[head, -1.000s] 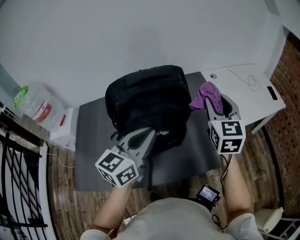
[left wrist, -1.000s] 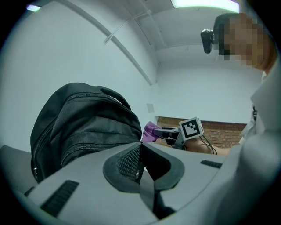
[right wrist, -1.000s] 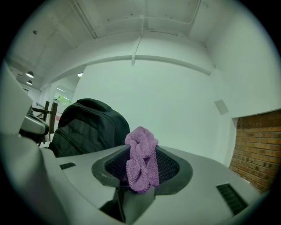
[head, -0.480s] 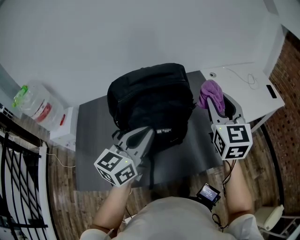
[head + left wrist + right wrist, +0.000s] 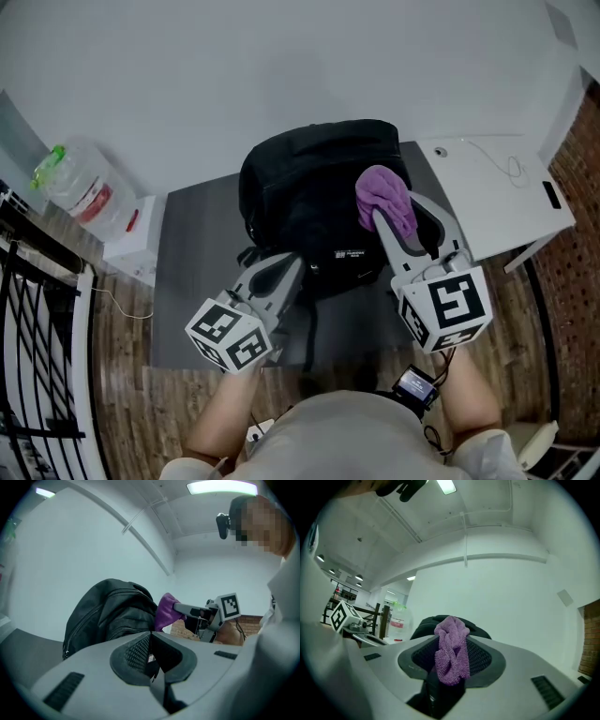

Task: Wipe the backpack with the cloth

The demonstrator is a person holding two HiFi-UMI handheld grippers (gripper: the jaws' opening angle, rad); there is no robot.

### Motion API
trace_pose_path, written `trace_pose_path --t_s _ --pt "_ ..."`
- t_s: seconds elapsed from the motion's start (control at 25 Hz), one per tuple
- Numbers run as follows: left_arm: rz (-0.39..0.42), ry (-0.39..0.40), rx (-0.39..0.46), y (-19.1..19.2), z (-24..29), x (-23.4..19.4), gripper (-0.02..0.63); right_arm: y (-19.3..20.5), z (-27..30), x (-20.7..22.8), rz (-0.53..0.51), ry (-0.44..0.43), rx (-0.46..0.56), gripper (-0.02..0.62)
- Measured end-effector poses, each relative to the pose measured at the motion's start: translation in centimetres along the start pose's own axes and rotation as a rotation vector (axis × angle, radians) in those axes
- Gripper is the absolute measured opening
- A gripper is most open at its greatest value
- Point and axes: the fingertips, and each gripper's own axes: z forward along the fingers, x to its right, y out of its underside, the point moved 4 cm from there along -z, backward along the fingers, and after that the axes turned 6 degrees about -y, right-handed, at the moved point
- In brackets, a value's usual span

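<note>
Black fabric backpack (image 5: 300,187) now has purple terry cloth (image 5: 384,192), clamped in right gripper (image 5: 398,208), swung onto its upper right; left gripper (image 5: 281,267) pinched closed, wipe likely starting.

backpack (image 5: 309,192): one
cloth (image 5: 384,195): one
grippers: two, the left gripper (image 5: 289,266) and the right gripper (image 5: 398,212)
marker cubes: two, one on the left gripper (image 5: 228,335) and one on the right (image 5: 442,309)
mat (image 5: 192,272): one
water jug (image 5: 80,183): one
white box (image 5: 131,248): one
desk (image 5: 506,202): one
</note>
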Motion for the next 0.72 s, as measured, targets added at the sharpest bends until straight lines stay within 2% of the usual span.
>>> trace_pose_path --t_s 0.2,0.44,0.56,0.72 --pt "-0.023 -0.050 0.014 0.3 -2.4 -1.6 0.006 -0.4 2.5 -5.8 0.038 -0.155 0.003 0.164" --pt "-0.056 -0.101 0.016 1.1 -4.8 -3.3 0.006 0.3 5.3 -10.8 0.170 -0.300 -0.017 0.164" --pt "-0.065 -0.125 0.008 1.6 -5.5 -3.9 0.006 1.7 6.7 -12.2 0.178 -0.328 -0.057 0.164" --pt "-0.060 -0.116 0.003 1.8 -5.4 -3.8 0.006 4.0 7.6 -11.7 0.170 -0.298 -0.121 0.164"
